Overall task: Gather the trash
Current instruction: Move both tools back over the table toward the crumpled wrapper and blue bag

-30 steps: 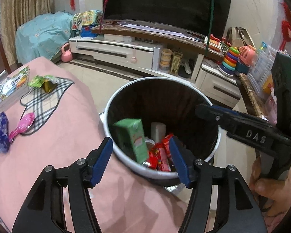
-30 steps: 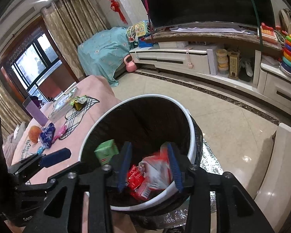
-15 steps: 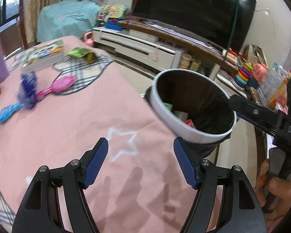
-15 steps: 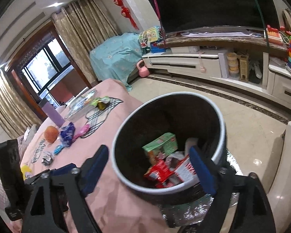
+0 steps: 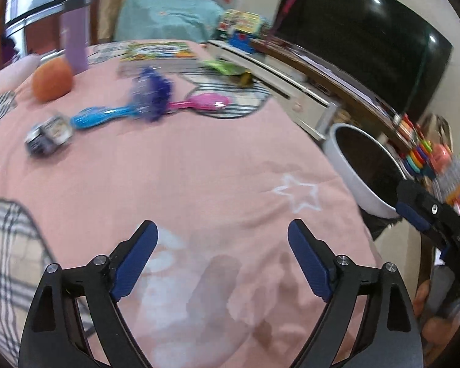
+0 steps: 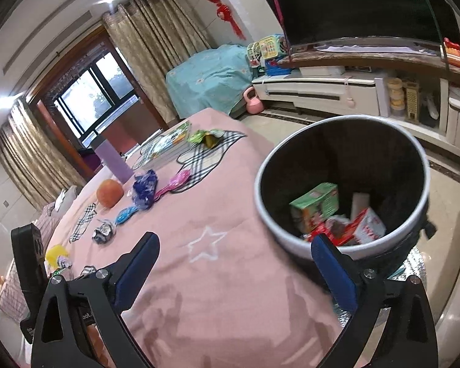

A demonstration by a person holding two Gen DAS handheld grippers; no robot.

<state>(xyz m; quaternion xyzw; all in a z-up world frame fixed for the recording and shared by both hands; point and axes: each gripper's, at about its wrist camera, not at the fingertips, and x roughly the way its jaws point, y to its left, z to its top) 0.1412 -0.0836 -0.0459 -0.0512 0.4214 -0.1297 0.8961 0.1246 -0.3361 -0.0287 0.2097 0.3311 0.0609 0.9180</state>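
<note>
A white-rimmed trash bin (image 6: 262, 205) with a black liner stands beside the pink-covered table (image 6: 217, 291); it holds a green carton (image 6: 317, 204) and red-and-white wrappers (image 6: 365, 225). The bin also shows at the right of the left wrist view (image 5: 349, 168). On the table lie a purple crumpled wrapper (image 5: 151, 93), a crushed silver wrapper (image 5: 47, 135) and a green packet (image 5: 225, 67). My left gripper (image 5: 222, 260) is open and empty over the table. My right gripper (image 6: 234, 271) is open and empty, at the table edge next to the bin.
An orange (image 5: 52, 81), a blue hairbrush (image 5: 101, 116), a pink hairbrush (image 5: 205, 102), a purple bottle (image 5: 73, 43) and books (image 5: 156, 50) lie on the table. A TV cabinet (image 6: 322, 95) and toys stand behind. Yellow scraps (image 6: 56, 254) lie at the table's left.
Both grippers have swung left, away from the bin toward the table. The right gripper opened and dropped the red-and-white wrapper into the bin. The left stayed open.
</note>
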